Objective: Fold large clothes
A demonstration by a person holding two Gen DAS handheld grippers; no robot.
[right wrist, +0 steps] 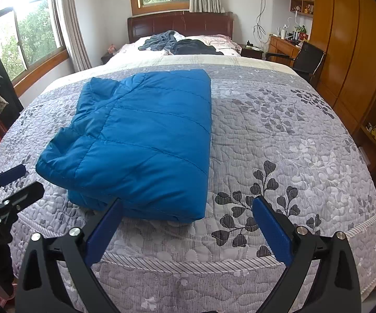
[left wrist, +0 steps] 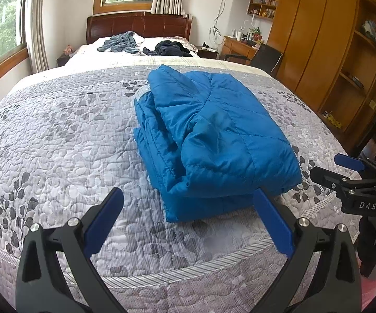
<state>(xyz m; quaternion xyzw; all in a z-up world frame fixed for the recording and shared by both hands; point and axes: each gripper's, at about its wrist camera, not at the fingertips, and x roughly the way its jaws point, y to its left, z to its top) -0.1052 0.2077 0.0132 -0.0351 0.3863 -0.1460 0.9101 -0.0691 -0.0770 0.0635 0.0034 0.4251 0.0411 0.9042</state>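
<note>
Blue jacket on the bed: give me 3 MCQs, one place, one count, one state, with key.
1. Where does the blue jacket lie?
A. on the grey floral quilt
B. on the desk chair
C. on the floor

2. How many loose garments lie by the headboard?
A. none
B. two
C. five

3. How do the two grippers stand?
A. both shut on the jacket
B. one open, one shut
C. both open, holding nothing

Key: 1 A, the folded bundle rests on the quilt. 2 B, a grey-blue garment and a dark garment. 3 C, the left gripper and right gripper have fingers spread with nothing between them.
</note>
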